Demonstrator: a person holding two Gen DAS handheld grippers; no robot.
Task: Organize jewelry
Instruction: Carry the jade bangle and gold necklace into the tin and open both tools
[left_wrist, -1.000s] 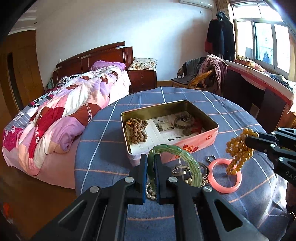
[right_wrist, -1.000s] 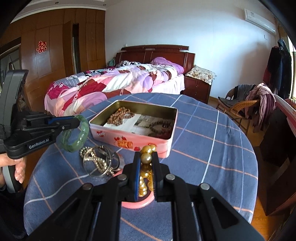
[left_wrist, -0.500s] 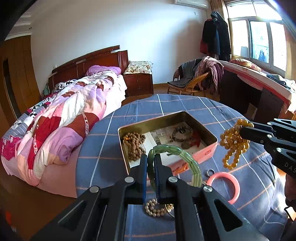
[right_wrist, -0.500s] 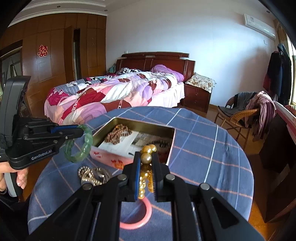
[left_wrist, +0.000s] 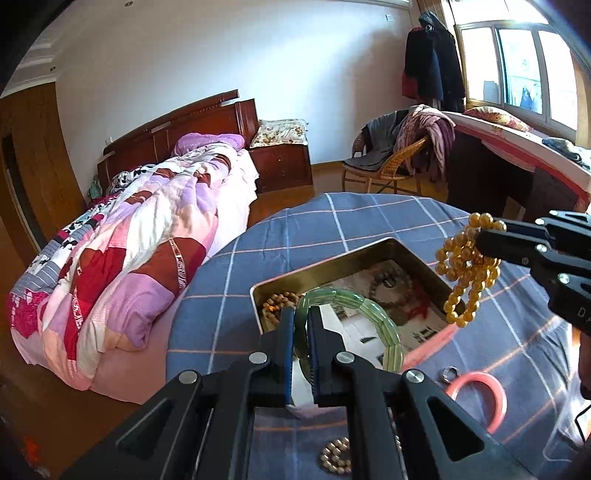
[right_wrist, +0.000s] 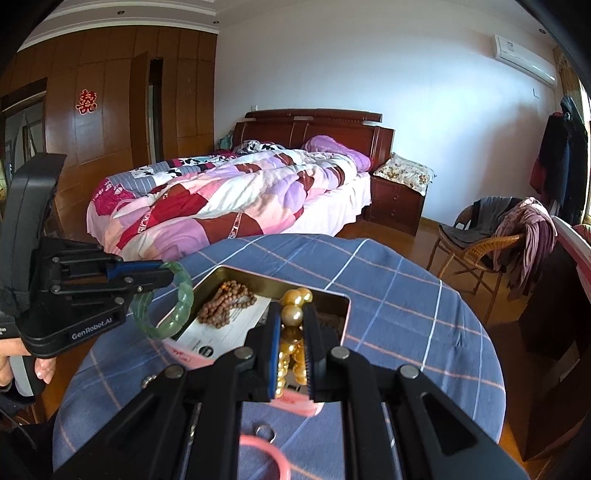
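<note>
The right tool (right_wrist: 290, 354) is clamped on a string of gold beads (right_wrist: 291, 314), raised above an open tin (right_wrist: 343, 314) on the counter (right_wrist: 406, 314). To its left, the left tool (right_wrist: 162, 275) pinches a green bangle (right_wrist: 181, 306). A pink ring (right_wrist: 269, 454) lies below.

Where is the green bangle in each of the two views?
Left wrist view: the green bangle is at bottom centre, clamped in the left gripper.
Right wrist view: it is at middle left, beside the tin.
Shared landmark: the open tin on the blue checked tablecloth.
</note>
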